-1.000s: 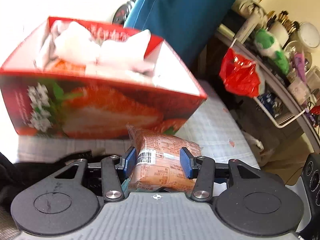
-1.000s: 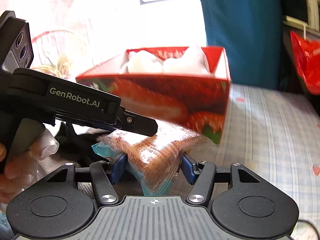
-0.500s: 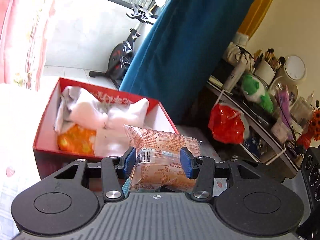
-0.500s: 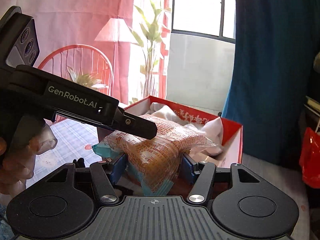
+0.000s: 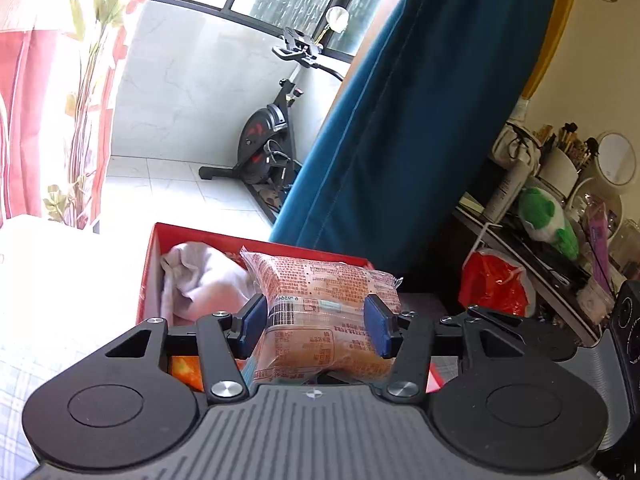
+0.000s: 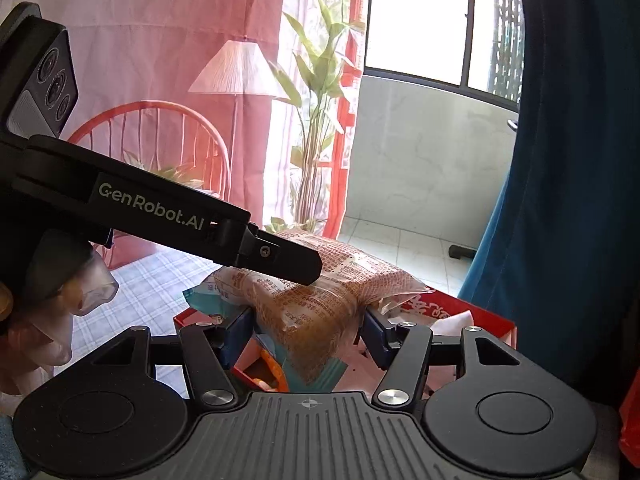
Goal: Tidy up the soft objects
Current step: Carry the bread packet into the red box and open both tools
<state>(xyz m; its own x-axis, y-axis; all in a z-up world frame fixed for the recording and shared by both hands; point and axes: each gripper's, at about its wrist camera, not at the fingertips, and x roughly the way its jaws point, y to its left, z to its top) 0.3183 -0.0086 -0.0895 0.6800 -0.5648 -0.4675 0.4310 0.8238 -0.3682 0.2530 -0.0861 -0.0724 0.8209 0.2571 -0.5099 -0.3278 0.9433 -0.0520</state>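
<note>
Over the checked bed cover (image 6: 160, 280), your left claw (image 5: 316, 324) and right claw (image 6: 306, 330) both clamp the bread packet (image 5: 324, 304) above the red box (image 5: 154, 272); the left jaws have just eased wider. Loosen unevenly and the slick wrapper could slide, missing the box.

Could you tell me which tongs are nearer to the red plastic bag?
Right. The right tongs have the red plastic bag just off their right side; the left tongs, just easing open around the packet, sit further left.

Bread packet (image 5: 320, 312) lifted above red box (image 5: 154, 276).
</note>
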